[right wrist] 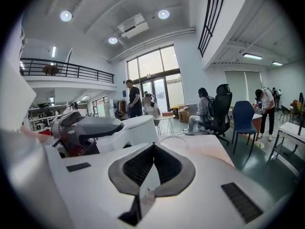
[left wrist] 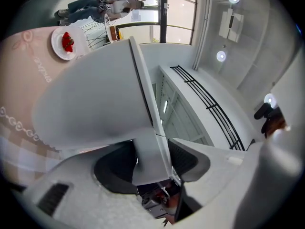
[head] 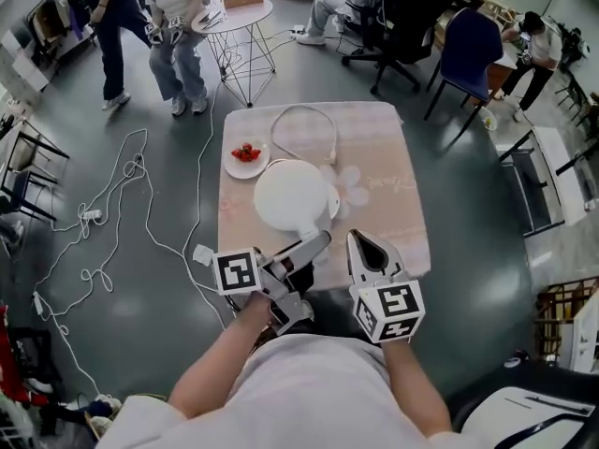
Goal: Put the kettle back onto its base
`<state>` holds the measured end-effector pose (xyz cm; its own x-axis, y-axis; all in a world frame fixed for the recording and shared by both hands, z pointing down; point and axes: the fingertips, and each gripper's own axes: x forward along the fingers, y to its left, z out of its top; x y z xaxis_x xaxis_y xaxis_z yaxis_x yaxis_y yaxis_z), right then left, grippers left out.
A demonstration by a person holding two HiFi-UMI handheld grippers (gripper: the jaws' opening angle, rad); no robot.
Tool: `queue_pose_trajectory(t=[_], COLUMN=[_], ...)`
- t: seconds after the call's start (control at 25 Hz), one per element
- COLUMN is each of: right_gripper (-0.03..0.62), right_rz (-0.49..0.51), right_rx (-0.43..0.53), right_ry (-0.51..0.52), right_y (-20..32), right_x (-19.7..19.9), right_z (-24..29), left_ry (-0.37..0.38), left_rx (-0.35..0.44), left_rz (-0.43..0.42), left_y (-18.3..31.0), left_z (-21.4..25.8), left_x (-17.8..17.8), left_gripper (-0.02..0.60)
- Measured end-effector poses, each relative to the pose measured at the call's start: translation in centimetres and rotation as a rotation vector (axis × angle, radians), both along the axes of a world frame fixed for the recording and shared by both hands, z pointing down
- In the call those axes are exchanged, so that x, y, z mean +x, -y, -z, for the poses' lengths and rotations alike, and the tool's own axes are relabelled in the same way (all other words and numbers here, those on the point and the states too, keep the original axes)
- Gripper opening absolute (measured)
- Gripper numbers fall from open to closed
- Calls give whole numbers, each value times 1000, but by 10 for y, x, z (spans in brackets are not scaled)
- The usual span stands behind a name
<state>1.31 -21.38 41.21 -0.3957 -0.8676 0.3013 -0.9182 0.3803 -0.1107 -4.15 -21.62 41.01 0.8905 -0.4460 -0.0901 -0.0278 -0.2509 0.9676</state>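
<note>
White kettle (head: pixel 285 195) at table (head: pixel 393 148) centre, handle clamped by L gripper (head: pixel 314 244); R gripper (head: pixel 360 243) pinched together, empty. Possibly base hidden beneath. Risk: kettle swivels on thin handle, seats off-centre.

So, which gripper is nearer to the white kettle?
Left. The left gripper has its jaws closed on the handle of the kettle; the right gripper is beside the kettle, jaws shut, holding nothing.

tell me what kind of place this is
Probably an open office or lab workspace: black office chairs and a blue chair, loose cables trailing over the grey floor, and a railed upper gallery.
</note>
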Motion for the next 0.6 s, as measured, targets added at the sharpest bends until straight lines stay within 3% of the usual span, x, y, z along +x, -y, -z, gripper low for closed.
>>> queue_pose_trajectory(t=[0.32, 0.6], right_gripper=[5, 5], right_rz=[-38, -10], right_rx=[-10, -20], right_ry=[-7, 11], right_y=[21, 39], right_x=[9, 16], right_z=[-3, -11], left_ry=[5, 17], left_rx=[-3, -8], left_rz=[-45, -29], left_y=[31, 48], left_z=[-4, -10], left_x=[7, 17], left_gripper=[215, 216])
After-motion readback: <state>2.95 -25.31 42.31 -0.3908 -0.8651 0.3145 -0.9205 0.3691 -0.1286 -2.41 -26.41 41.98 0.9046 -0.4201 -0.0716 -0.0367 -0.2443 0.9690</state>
